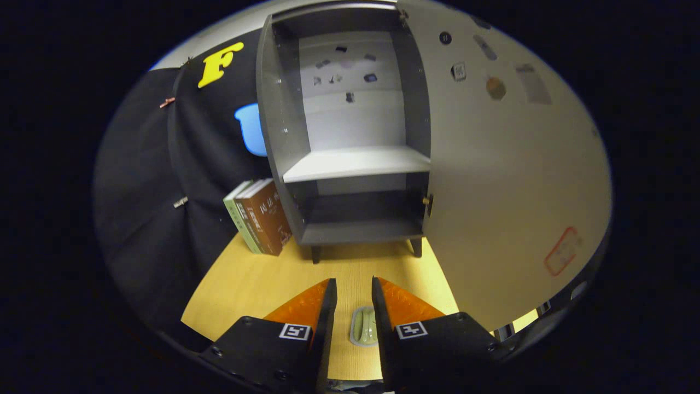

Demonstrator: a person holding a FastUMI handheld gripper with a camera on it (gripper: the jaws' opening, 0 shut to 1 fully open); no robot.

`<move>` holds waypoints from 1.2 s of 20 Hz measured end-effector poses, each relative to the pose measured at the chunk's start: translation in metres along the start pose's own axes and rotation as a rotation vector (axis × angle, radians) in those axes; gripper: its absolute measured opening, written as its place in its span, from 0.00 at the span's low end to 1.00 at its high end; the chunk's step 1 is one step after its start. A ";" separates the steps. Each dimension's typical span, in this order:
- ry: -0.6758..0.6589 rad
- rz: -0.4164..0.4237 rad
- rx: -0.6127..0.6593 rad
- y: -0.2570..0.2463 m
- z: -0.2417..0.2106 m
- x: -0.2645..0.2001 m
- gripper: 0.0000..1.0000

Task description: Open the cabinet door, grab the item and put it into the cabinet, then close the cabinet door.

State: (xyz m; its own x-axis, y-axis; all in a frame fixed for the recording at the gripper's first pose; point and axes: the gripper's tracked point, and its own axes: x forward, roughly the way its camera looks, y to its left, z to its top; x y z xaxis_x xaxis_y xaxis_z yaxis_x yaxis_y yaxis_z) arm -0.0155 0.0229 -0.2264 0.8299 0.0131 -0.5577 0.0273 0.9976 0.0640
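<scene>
The cabinet door (508,180) stood swung wide open on the right, a broad pale panel with a few small stickers on its inner face, hinged to the right side of the cabinet (350,137). The cabinet was a dark grey unit on short legs, with one light shelf (355,163) dividing an upper compartment from a lower one; both compartments looked bare inside. It stood on a light wooden tabletop (251,284). Leaning against the cabinet's left side were a few upright books (260,216), one brown, the others green. The gripper (354,287) hung over the table in front of the cabinet, its fingers partly open with a narrow gap between them, holding nothing. Below that gap, lying on the table between the fingers, was the item (364,326), a small pale green object, not touched by either finger.
</scene>
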 end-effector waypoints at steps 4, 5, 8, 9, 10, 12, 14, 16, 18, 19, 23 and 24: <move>0.174 -0.008 -0.018 -0.007 -0.049 0.024 0.42; 0.222 -0.013 -0.026 -0.010 -0.063 0.029 0.42; 0.369 0.019 -0.012 -0.009 -0.098 0.033 0.41; 0.396 0.026 -0.021 -0.010 -0.111 0.043 0.41; 0.416 0.024 -0.035 -0.012 -0.119 0.048 0.40; 0.443 0.012 -0.046 -0.017 -0.129 0.059 0.40; 0.481 -0.011 -0.068 -0.024 -0.142 0.068 0.40; 0.526 -0.019 -0.083 -0.027 -0.157 0.073 0.40; 0.563 -0.023 -0.082 -0.028 -0.170 0.076 0.40; 0.585 -0.023 -0.083 -0.028 -0.177 0.078 0.40; 0.630 -0.035 -0.147 -0.032 -0.191 0.086 0.40; 0.635 -0.028 -0.162 -0.032 -0.191 0.080 0.22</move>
State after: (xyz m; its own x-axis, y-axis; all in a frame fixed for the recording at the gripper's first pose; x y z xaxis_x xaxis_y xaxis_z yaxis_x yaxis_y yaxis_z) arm -0.0561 0.0050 -0.4314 0.3386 -0.0244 -0.9406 -0.0816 0.9951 -0.0552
